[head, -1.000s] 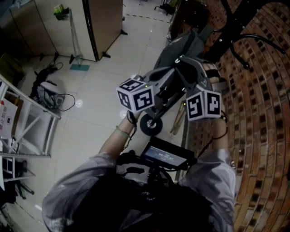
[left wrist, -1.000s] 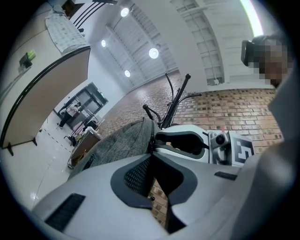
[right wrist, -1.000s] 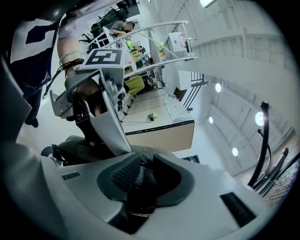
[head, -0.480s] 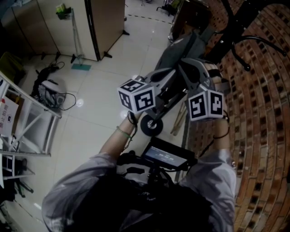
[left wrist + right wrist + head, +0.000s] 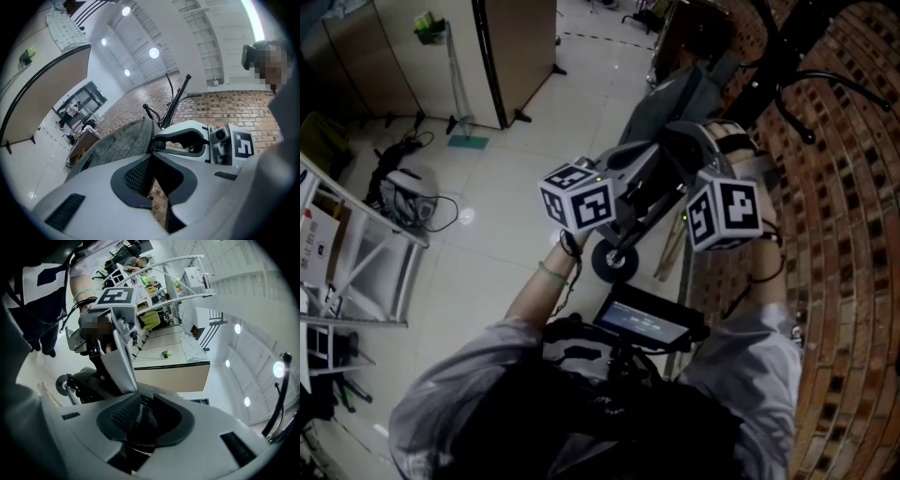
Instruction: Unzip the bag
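A grey fabric bag (image 5: 670, 94) hangs by the brick wall. In the left gripper view the bag (image 5: 117, 145) fills the middle left, and my left gripper (image 5: 152, 151) is shut with its tips pinched on the bag's seam edge. From the head view the left gripper (image 5: 661, 150) and the right gripper (image 5: 698, 141) both reach up to the bag, close together. The right gripper (image 5: 143, 416) has its jaws opening; a dark part of the bag lies in the gap between them, with grey fabric (image 5: 157, 392) just beyond. What exactly that dark part is stays unclear.
A scooter with a small black wheel (image 5: 612, 260) stands under the bag. The brick wall (image 5: 853, 234) is to the right, with black bent tubing (image 5: 806, 84) above. A brown partition (image 5: 520, 56), a white rack (image 5: 356, 253) and floor cables (image 5: 403, 197) lie left.
The right gripper's marker cube has turned and shifted slightly up and right. The left gripper and the bag stay almost where they were.
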A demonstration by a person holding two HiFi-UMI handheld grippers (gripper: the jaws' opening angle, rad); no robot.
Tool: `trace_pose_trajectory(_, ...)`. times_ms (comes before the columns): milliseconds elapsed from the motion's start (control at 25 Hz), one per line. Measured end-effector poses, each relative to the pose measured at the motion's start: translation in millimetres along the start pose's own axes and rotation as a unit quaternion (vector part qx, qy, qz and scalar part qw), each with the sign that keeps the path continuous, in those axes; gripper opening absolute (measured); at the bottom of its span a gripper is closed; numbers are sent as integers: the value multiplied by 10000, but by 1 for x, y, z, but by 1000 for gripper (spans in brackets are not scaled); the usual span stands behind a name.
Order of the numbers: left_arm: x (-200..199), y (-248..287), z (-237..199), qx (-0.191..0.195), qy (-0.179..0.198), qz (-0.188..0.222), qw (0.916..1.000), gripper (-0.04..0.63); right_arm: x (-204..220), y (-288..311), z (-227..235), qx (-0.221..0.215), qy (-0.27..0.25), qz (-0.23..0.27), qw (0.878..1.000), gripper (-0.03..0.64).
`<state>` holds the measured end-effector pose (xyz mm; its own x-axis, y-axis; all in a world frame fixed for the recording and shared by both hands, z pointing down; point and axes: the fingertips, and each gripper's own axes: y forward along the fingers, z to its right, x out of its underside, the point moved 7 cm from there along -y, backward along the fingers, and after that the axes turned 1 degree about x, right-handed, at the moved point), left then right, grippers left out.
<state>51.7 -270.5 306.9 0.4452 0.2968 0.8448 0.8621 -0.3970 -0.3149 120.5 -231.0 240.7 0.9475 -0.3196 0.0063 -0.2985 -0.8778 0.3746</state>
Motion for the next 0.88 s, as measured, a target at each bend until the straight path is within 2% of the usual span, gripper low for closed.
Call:
trace_pose_trajectory(120,0,-1,-1,27,24,-7,10000,8,-1,1,0,-246,-31,-96,9996,97)
trace_pose_trajectory(200,1,-1,-2,15,39,-7,10000,8,-2,2,1,-234,-9,-123,9997,97)
trace_pose_trajectory(240,1,-1,-2,-2,41,3,10000,8,-1,3,1,-167,-47,-119,9998,101)
trace_pose_trajectory(280,1,-1,-2,-20,42,16,10000,8,-1,3,2,-72,-69,-110,9999,133)
trace_pose_trajectory(400,2,0,-3,-41,40,36,10000,8,2,5,3,154,41,36,9999,133)
trace_pose_trajectory(640,2,0,-2,-35,44,84,9999,9,4,4,3,477,252,293,9981,130)
trace_pose_trajectory(880,3,-1,-3,-18,3,132,9999,8,5,3,-5,939,256,477,9941,92)
